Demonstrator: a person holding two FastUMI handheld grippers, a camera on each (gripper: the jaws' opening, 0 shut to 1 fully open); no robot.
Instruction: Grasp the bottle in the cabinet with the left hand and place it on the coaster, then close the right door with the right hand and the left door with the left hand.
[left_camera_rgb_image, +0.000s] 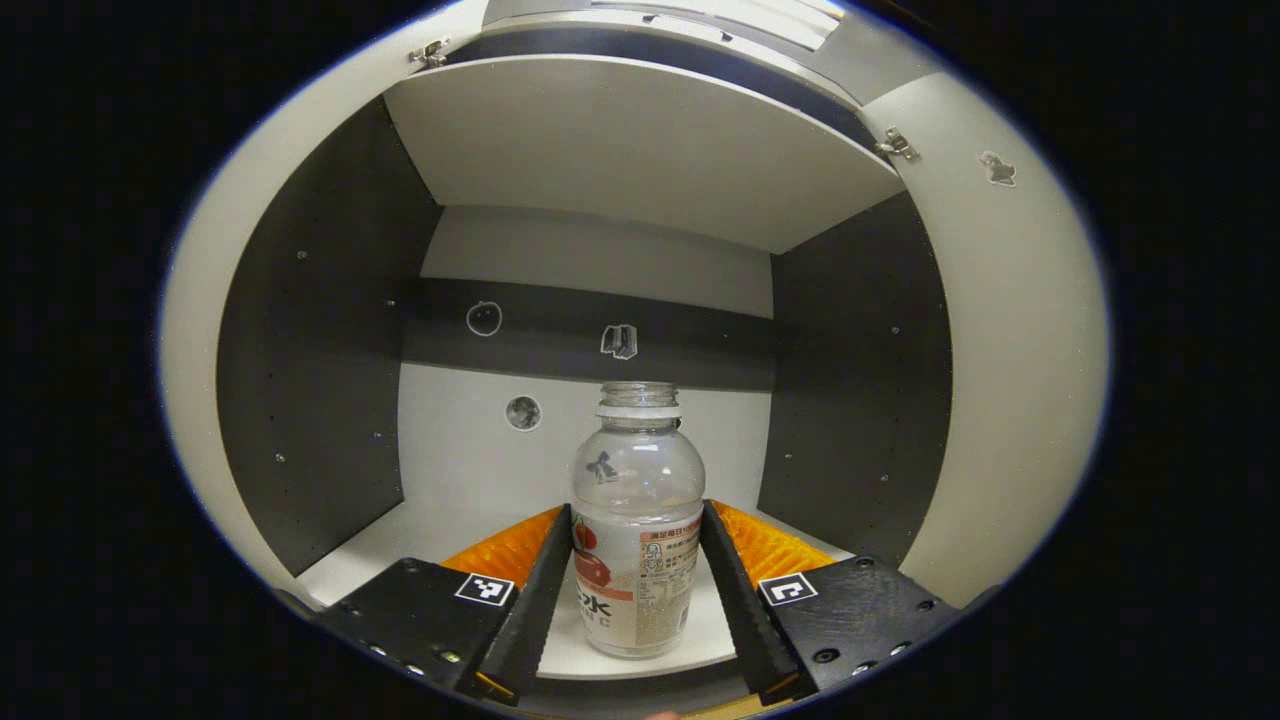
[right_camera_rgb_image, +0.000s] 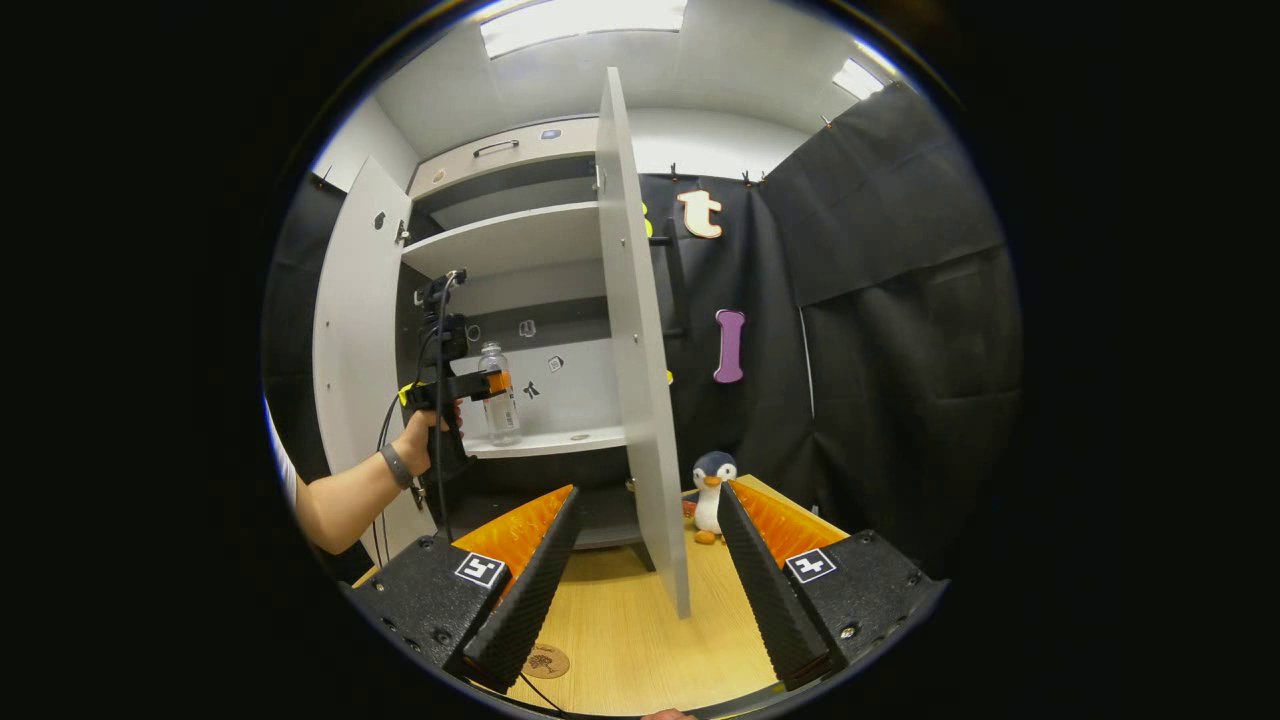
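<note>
1. Both doors stand open; the bottle (left_camera_rgb_image: 637, 520) is upright on the cabinet shelf (left_camera_rgb_image: 420, 535), between the left gripper (left_camera_rgb_image: 637, 590) fingers, apparently clenched on it.
2. Step: grasping. Next, lift toward the coaster (right_camera_rgb_image: 547, 661).
3. Right gripper (right_camera_rgb_image: 645, 590) hangs released.

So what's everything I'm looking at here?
bottle: one, clear, cap off, standing on the cabinet shelf
cabinet: one, grey, both doors open
right door: one, grey, swung wide
left door: one, grey, open
coaster: one, brown, on the wooden table
penguin toy: one, on the table behind the right door
left tongs: either side of the bottle, contact unclear
right tongs: open, over the table
</note>
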